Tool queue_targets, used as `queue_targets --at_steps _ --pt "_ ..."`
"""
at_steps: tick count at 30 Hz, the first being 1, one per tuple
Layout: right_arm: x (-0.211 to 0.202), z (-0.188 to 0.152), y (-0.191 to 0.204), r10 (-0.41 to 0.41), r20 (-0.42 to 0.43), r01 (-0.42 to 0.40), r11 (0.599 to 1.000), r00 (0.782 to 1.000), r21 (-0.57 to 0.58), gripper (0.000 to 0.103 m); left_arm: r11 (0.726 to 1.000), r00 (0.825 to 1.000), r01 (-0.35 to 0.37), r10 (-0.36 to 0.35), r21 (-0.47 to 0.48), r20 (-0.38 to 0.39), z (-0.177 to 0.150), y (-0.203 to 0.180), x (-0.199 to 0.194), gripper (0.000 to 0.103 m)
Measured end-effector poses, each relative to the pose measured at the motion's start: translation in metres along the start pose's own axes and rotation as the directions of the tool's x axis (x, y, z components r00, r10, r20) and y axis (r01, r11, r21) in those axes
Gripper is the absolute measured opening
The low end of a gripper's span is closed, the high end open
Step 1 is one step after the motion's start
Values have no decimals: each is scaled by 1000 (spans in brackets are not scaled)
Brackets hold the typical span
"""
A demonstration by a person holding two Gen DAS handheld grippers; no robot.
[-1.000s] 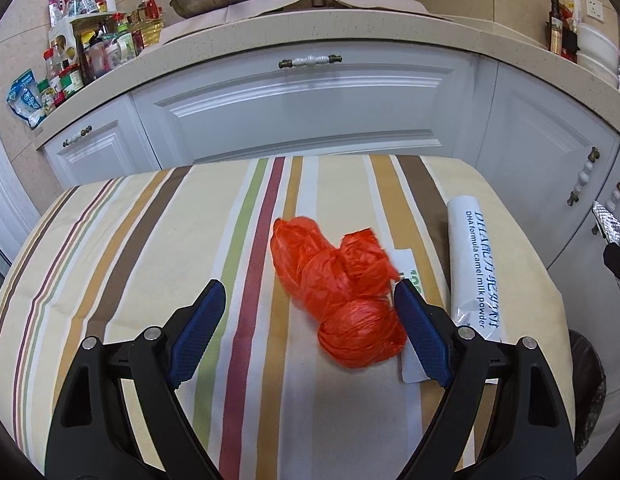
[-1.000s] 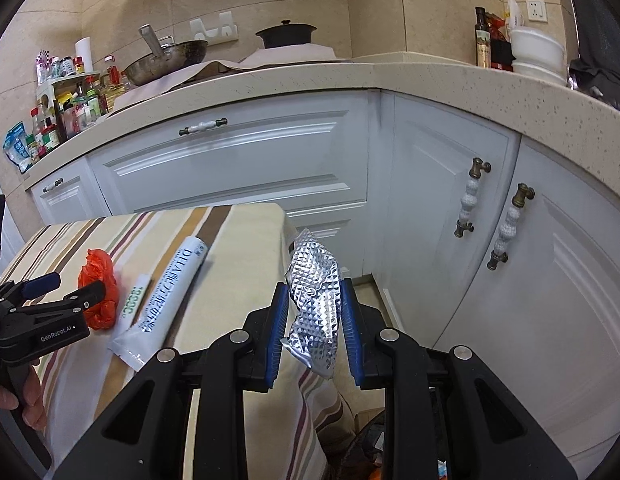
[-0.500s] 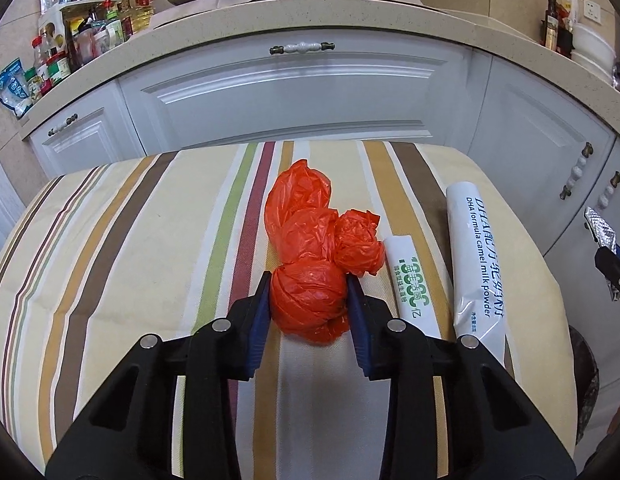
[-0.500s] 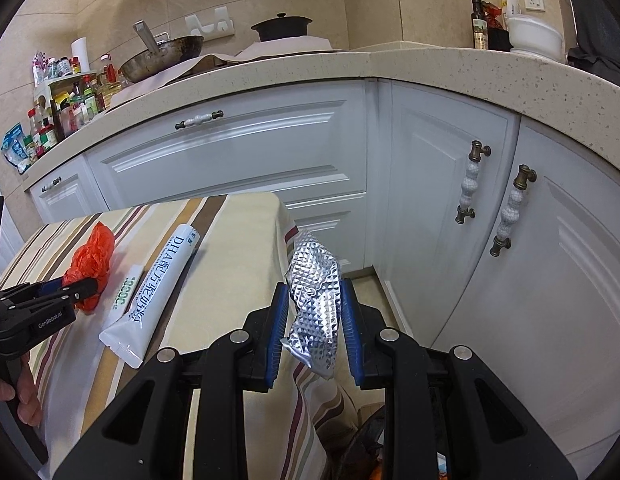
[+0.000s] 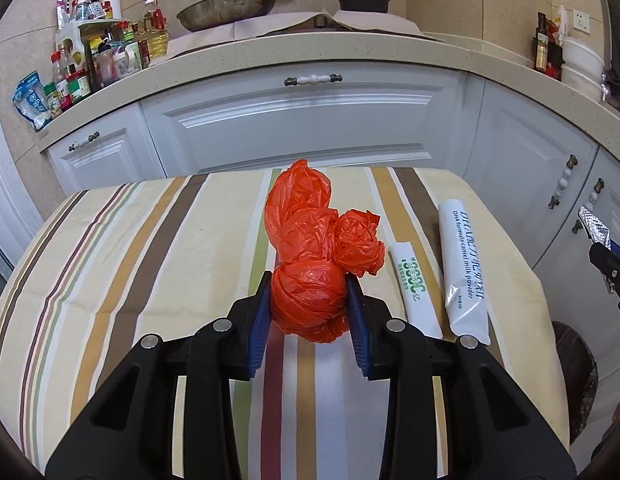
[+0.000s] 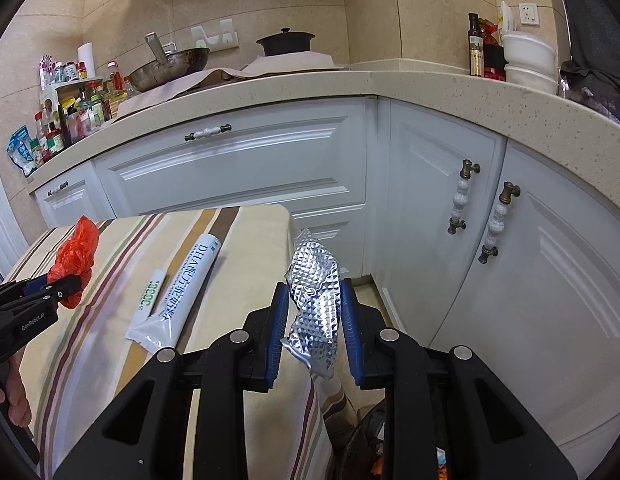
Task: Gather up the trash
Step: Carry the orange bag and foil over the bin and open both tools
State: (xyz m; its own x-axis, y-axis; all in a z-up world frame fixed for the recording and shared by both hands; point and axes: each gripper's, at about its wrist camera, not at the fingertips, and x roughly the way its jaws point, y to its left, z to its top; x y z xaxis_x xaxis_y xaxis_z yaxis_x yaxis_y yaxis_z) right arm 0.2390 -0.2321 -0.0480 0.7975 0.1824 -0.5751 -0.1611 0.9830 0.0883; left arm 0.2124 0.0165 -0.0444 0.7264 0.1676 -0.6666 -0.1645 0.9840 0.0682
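peeking in at the lower right of the left wrist view, a dark bin (image 5: pixel 574 376) is mostly cut off by the table edge, and its contents cannot be made out. the left gripper (image 5: pixel 308 304) has just been closing, and its blue pads now pinch the round lower knot of a crinkled orange plastic bag (image 5: pixel 307 256) above the striped tablecloth (image 5: pixel 129 280). two smooth white sachets (image 5: pixel 464 268) lie flat just beside it. the right gripper (image 6: pixel 313 320) holds a crumpled, diamond-embossed silver foil wrapper (image 6: pixel 314 300) upright between narrow jaws, past the table's edge.
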Motion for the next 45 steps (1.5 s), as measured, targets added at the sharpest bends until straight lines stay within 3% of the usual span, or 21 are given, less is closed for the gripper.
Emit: queue_targets --at_steps 12,25,34,45 --pt "-59 -10 -11 -63 46 62 998 997 29 27 995 993 88 -91 43 76 -10 -26 -57 34" --pt "-119 -35 -44 -153 75 147 985 985 86 27 969 969 201 -218 145 118 -35 -94 -105 34" --pt "-150 -62 -79 -222 73 210 967 972 145 27 935 952 265 -293 235 94 -57 -155 -117 34" --pt "-149 -82 -109 -267 38 256 949 963 186 27 890 935 325 -354 320 35 -79 -225 -109 35"
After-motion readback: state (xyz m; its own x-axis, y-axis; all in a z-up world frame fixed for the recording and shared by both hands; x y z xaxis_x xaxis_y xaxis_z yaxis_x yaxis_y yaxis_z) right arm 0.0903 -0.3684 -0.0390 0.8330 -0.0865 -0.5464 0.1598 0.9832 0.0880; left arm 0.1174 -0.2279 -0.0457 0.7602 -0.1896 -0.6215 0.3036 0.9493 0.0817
